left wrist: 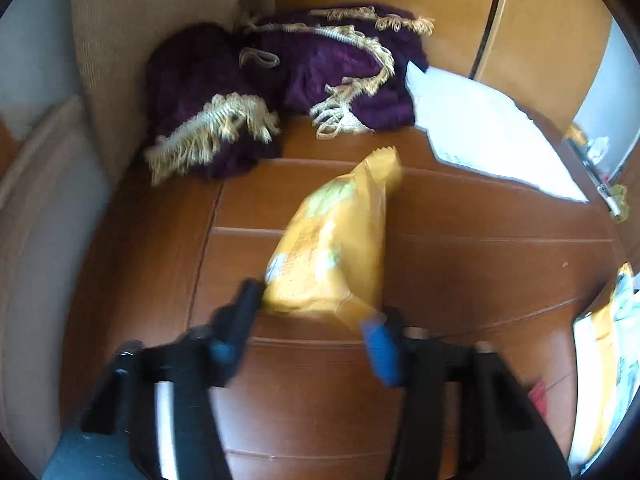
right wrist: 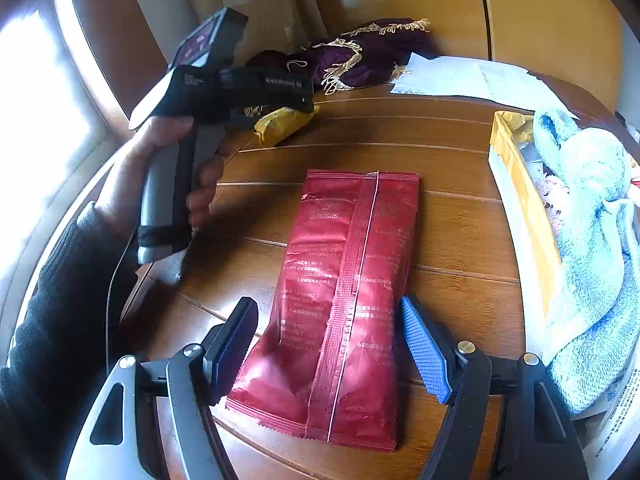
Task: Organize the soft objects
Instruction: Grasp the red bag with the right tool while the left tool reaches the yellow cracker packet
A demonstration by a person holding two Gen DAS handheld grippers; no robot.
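Right wrist: red packet (right wrist: 340, 304) print, seemingly Chinese, too small to read.

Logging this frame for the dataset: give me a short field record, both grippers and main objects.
left gripper: fingers shut on yellow packet, held above the wooden table
right gripper: open, fingers either side of the red packet, not gripping
red packet: flat on table, seam side up
purple fringed cloth: bunched at far edge of table
white paper: beside the cloth
blue towel: draped over yellow bin, right side
left wrist view: motion-blurred
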